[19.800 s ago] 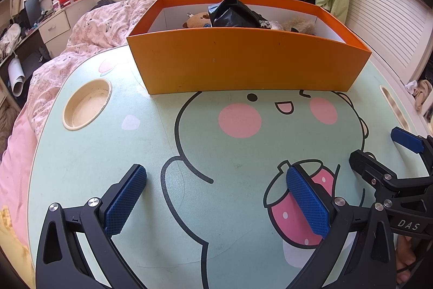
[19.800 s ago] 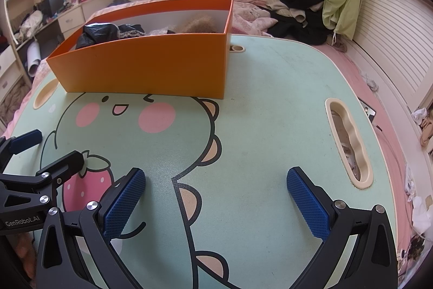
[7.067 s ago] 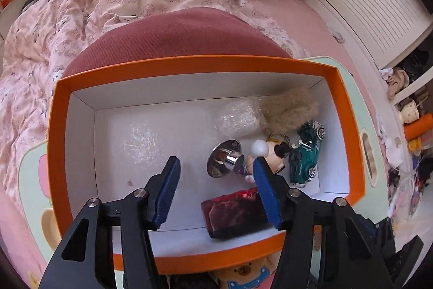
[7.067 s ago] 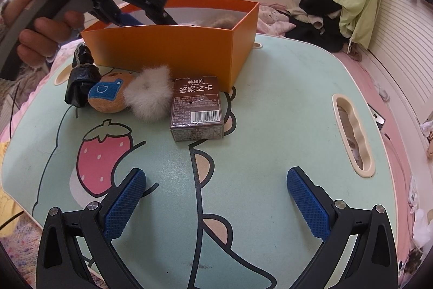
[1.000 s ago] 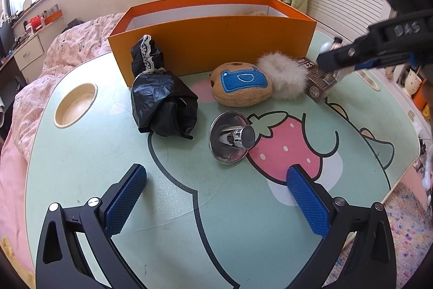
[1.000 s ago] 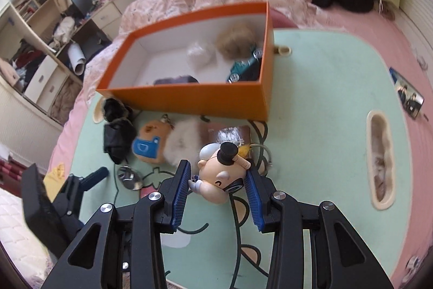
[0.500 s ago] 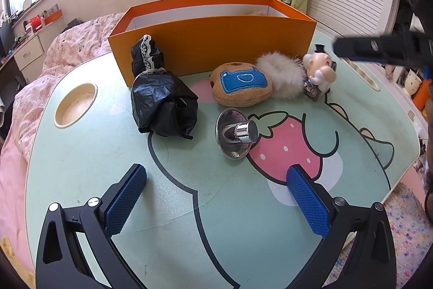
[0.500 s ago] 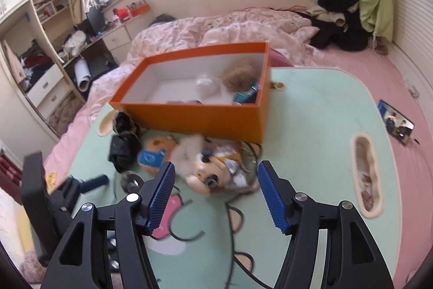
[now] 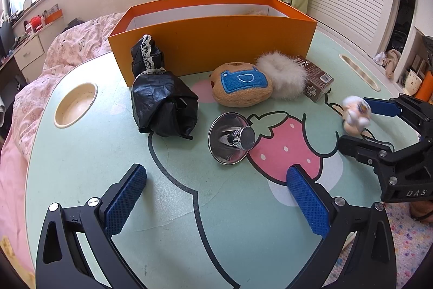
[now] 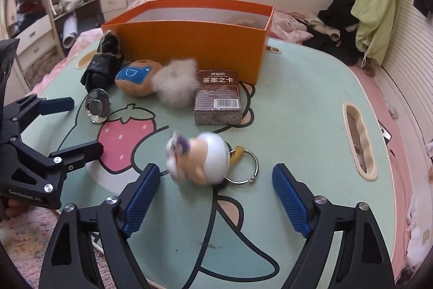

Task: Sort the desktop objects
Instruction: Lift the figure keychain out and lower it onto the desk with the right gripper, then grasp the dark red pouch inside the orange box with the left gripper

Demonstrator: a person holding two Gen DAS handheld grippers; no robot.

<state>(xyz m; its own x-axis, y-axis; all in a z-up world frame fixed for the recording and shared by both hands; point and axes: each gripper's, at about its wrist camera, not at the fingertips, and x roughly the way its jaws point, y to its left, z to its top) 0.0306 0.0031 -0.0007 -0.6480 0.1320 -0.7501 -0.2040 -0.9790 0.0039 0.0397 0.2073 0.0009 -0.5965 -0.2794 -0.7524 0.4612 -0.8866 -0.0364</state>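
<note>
Now both grippers' fingers, left (image 9: 216,192) and right (image 10: 216,192), are spread empty, the figurine keychain (image 10: 201,160) blurred just before the right.

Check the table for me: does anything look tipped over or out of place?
Yes. The figurine keychain lies motion-blurred between the open right gripper's fingers, apparently just dropped. The metal funnel rests on its side.
</note>
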